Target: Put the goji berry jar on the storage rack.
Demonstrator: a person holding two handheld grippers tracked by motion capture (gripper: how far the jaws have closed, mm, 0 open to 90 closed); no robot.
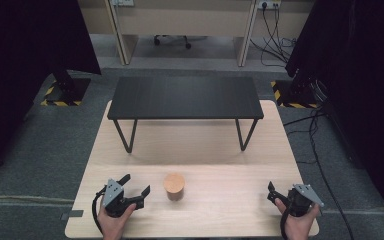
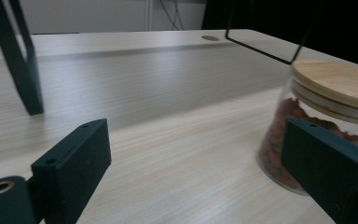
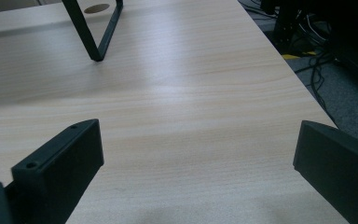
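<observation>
Barely begun: jar point(image 1: 174, 186) of red contents, wooden lid on, standing untouched on the near middle of the table point(image 1: 240, 200). Left gripper point(image 1: 136, 190) near its left, jaws spread, nothing grasped. Right gripper point(image 1: 272, 192) likewise spread and idle at the near right; grasping and moving all left to do.

A jar point(image 1: 174, 186) with a wooden lid stands upright on the light wooden desk point(image 1: 230, 200), near its front middle. The left gripper point(image 1: 136, 187) sits at the jar's nine o'clock, fingers spread and apart from it; the right gripper point(image 1: 271, 191) rests well off at three o'clock. A black stand point(image 1: 185, 97) straddles the desk at twelve o'clock.
</observation>
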